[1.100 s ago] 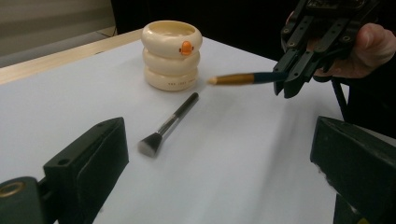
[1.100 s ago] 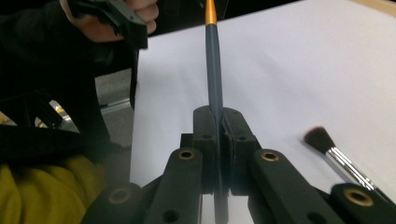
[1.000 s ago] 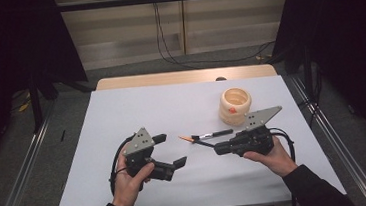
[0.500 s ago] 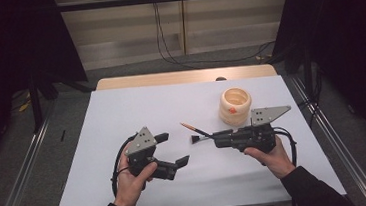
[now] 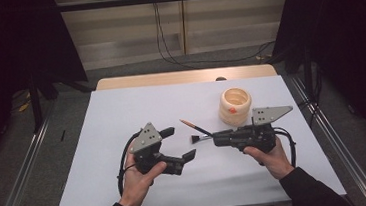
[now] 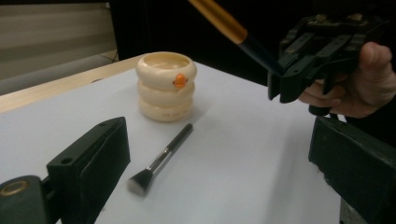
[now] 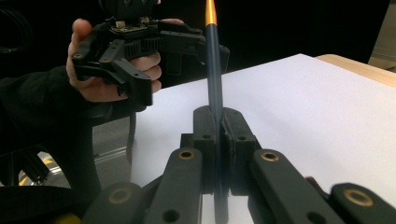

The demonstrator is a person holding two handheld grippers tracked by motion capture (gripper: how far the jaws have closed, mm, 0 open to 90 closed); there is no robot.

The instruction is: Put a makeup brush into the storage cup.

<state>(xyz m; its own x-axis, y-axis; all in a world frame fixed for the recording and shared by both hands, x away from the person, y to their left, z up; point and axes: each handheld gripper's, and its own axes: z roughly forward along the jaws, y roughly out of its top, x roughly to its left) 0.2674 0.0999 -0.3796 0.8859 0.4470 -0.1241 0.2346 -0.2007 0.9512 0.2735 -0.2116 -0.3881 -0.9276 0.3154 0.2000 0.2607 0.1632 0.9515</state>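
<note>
Right tongs point(image 5: 218, 139) pinch the orange-tipped brush point(image 5: 195, 128) mid-table; left tongs point(image 5: 180, 144) spread — bare sheet point(image 5: 121, 108) around.

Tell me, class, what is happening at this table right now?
A person holds a gripper in each hand over a white table. The right gripper is shut on a black brush with an orange tip, lifted off the surface. The left gripper is open and holds nothing. A second, silver-handled brush lies on the table before a cream ringed holder.

White-topped table point(image 5: 122, 118); grey floor point(image 5: 15, 163); dark curtains point(image 5: 10, 43); pale wall point(image 5: 224, 19).
</note>
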